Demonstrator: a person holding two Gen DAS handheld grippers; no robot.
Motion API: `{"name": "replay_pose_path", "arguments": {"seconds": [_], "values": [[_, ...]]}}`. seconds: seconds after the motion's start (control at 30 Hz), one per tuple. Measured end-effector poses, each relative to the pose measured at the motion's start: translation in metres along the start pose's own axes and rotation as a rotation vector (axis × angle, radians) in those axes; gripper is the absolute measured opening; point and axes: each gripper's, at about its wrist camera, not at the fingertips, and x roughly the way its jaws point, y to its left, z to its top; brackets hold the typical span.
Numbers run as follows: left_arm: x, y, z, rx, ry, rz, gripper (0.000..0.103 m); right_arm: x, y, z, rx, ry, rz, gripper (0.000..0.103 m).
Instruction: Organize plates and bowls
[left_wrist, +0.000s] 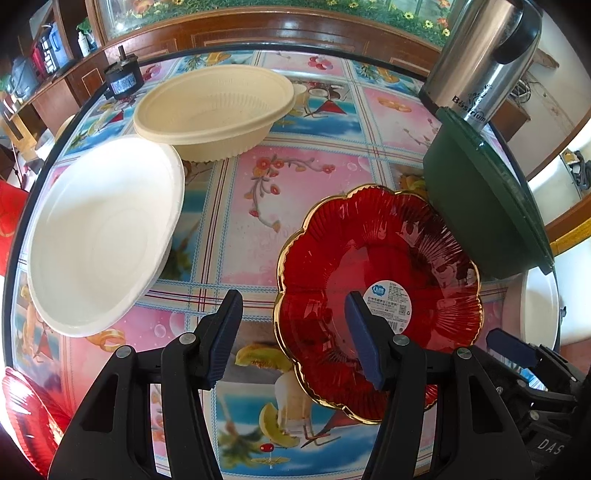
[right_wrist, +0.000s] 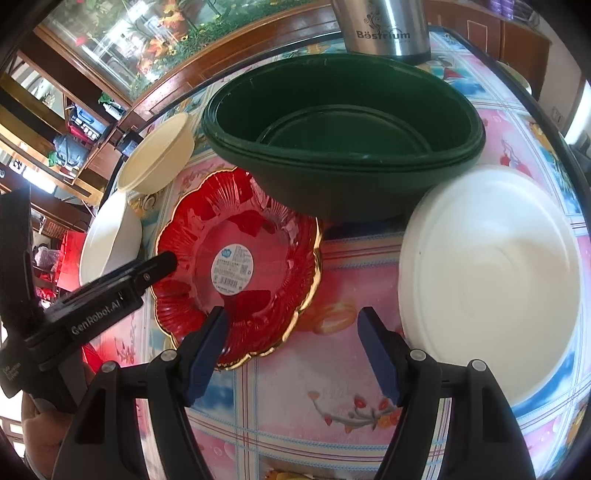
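The left hand-held gripper (left_wrist: 291, 339) is hovering released over the desk (left_wrist: 303, 177), its right finger overlapping the near-left rim of the red glass plate (left_wrist: 380, 295). The right hand-held gripper (right_wrist: 293, 354) is hanging unclenched too, empty, its left finger over that plate's near edge. The green bowl (right_wrist: 343, 147) is crowding the plate's far side, a steel kettle (right_wrist: 384, 29) behind. White bowls (left_wrist: 103, 236) and a cream bowl (left_wrist: 214, 110) are sitting around.

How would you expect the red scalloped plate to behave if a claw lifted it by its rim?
The red plate looks like glossy glass: probably stiff, fairly heavy, slippery between pads and breakable. Its rim lies under the green bowl, so lifting may disturb that.
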Motion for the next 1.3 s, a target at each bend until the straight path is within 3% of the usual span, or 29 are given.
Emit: {"name": "replay_pose_path", "arguments": {"seconds": [0.2,0.37,0.77,0.83,0.97,1.03,1.3], "values": [[0.005,0.001,0.003,0.003,0.019,0.003,0.058,0.005,0.001,0.006,-0.007,0.002,0.011,0.071],[0.010,-0.002,0.006,0.010,0.038,0.007,0.058,0.008,-0.002,0.014,-0.004,0.012,0.027,0.049],[0.030,-0.002,0.016,0.029,0.105,0.030,0.057,0.019,-0.017,0.019,0.068,0.053,0.086,0.018],[0.030,-0.004,0.018,0.034,0.110,0.015,0.047,0.022,-0.018,0.019,0.072,0.063,0.090,0.008],[0.030,-0.007,0.019,0.038,0.113,0.019,0.041,0.022,-0.019,0.017,0.055,0.074,0.106,0.007],[0.027,-0.004,0.018,0.031,0.107,0.011,0.030,0.019,-0.017,0.014,0.035,0.070,0.092,0.007],[0.018,0.001,0.002,0.025,0.097,0.006,0.028,0.010,-0.015,-0.002,-0.016,0.056,0.051,0.008]]}}
